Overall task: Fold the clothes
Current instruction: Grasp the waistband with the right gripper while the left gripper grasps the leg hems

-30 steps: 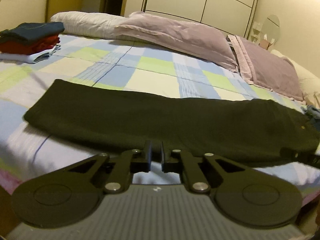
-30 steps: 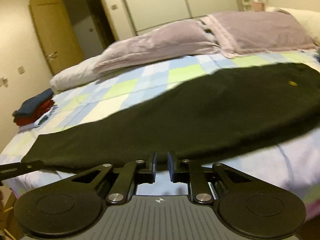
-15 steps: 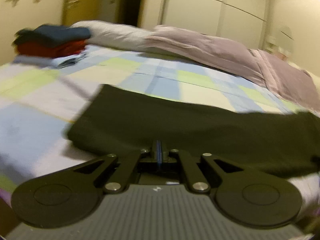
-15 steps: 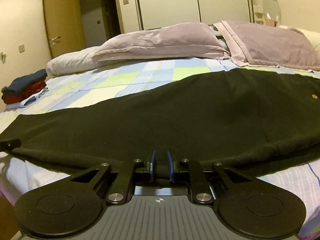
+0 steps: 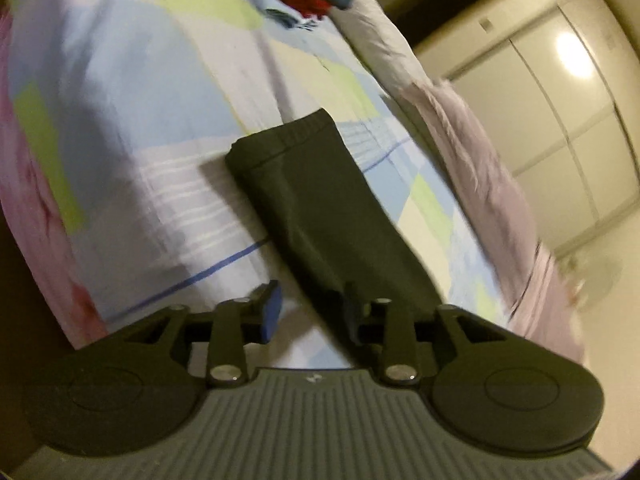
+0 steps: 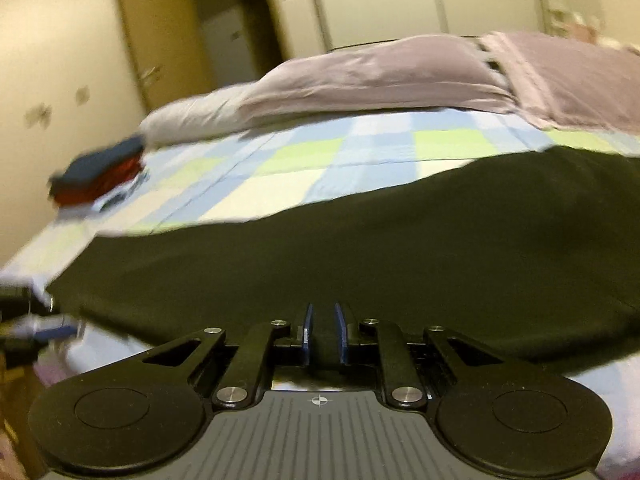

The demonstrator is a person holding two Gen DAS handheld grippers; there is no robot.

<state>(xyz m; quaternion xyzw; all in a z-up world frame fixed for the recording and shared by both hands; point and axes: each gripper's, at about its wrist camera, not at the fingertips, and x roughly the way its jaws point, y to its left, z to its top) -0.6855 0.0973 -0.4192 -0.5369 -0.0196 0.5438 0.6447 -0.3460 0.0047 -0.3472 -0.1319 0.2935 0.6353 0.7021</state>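
The dark trousers (image 6: 360, 248) lie stretched across the checked bed cover (image 6: 352, 152), filling the space just ahead of the right tool (image 6: 322, 332). That tool's blue-faced fingers sit close together with a fold of the dark cloth pinched between them. In the tilted left wrist view, the trousers' leg end (image 5: 320, 200) runs forward from the left tool (image 5: 310, 312), whose fingers are spread wide; the cloth lies beside the right-hand finger, and contact cannot be told. Farther off, a stack of folded clothes (image 6: 100, 176) rests forward-left of the right tool, and mauve pillows (image 6: 380, 76) lie beyond.
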